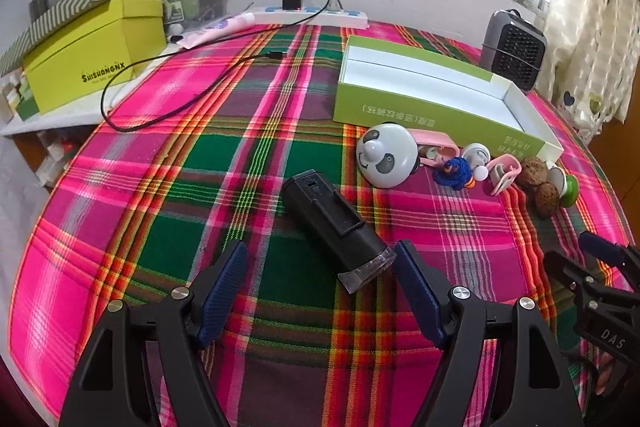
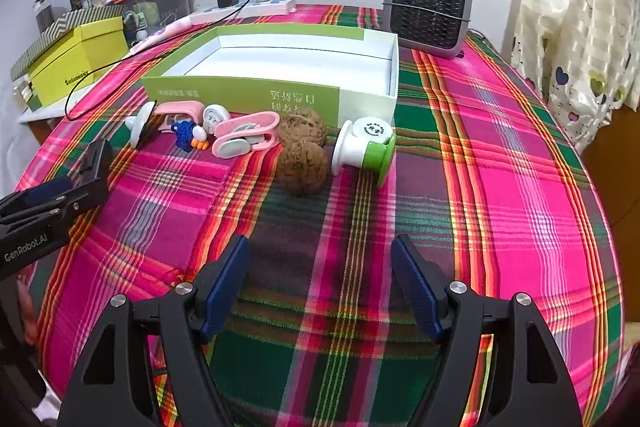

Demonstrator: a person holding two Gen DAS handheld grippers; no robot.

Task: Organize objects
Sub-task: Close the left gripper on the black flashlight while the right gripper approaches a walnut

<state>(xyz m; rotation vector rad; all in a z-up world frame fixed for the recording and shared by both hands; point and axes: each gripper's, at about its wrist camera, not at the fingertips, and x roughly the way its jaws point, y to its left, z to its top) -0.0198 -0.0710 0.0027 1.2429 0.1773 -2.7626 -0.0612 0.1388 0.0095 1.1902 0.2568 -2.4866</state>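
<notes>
In the left wrist view, the left gripper (image 1: pixel 320 259) stood wide apart above the plaid tablecloth (image 1: pixel 160 187), and it held nothing. A black device (image 1: pixel 334 223) with a clear end lay on the cloth just in front of the blue pads; its clear end came between the fingertips, but the pads did not touch it. Behind it, toward the far right of the table, an open green box (image 1: pixel 420 95) with a white inside lay empty. Along the near wall of this box there was a row of small things: a panda-faced round toy (image 1: pixel 386 155), a pink clip (image 1: pixel 436 143), a blue knitted figure (image 1: pixel 454 175), a second pink clip (image 1: pixel 504 173), two walnuts (image 1: pixel 538 183) and a green-and-white roller (image 1: pixel 566 189). A grey fan heater (image 1: pixel 514 51) stood at the far right corner. A black cable (image 1: pixel 160 83) ran across the far left part of the cloth.

In the right wrist view, the right gripper (image 2: pixel 320 263) was also spread wide and empty, above bare cloth near the front edge of the table. The walnuts (image 2: pixel 300 167) and the roller (image 2: pixel 362 151) lay beyond it, well apart from the fingertips. The green box (image 2: pixel 280 75) stood behind them, and the heater (image 2: pixel 428 15) was at the far edge. The left gripper (image 2: pixel 64 195) showed at the left side.
</notes>
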